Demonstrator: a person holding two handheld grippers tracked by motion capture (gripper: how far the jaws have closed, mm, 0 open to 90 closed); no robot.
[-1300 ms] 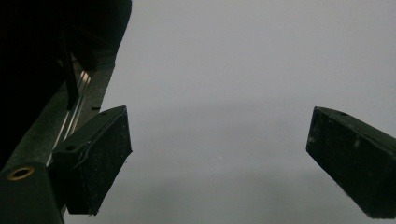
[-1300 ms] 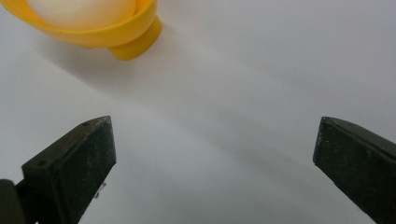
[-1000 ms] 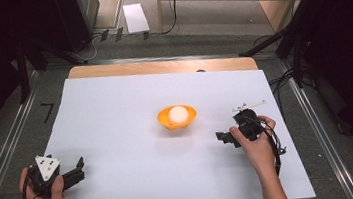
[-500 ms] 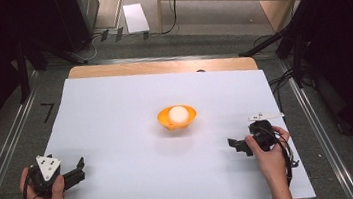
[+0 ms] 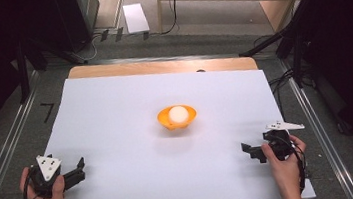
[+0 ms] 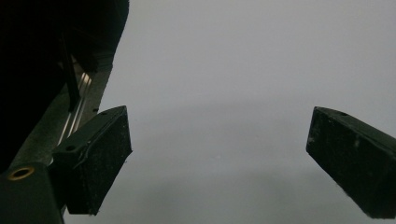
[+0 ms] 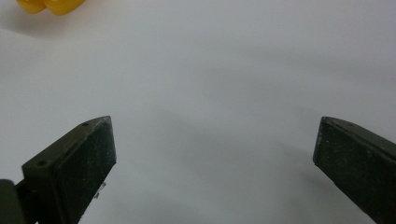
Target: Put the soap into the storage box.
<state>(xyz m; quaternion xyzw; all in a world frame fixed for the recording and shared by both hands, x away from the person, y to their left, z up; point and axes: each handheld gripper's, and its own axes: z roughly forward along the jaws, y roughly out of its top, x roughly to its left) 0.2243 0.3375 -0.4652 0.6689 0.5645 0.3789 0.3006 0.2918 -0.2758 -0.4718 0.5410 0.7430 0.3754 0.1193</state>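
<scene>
Since 1 second ago, the right claw [image 5: 249, 152] has pulled back from the bowl [image 5: 177, 118] to the counter's [image 5: 115, 111] near right corner; the left claw [image 5: 78, 170] stayed put. High view: a ball [image 5: 178, 113] sits in the bowl, mid-counter. Left gripper view: jaws wide apart, holding nothing. Right gripper view: jaws wide, empty, bowl [image 7: 50, 5] far off.

We see an orange bowl [image 5: 177, 118] upright mid-bench, a white ball [image 5: 178, 113] resting inside it.
</scene>
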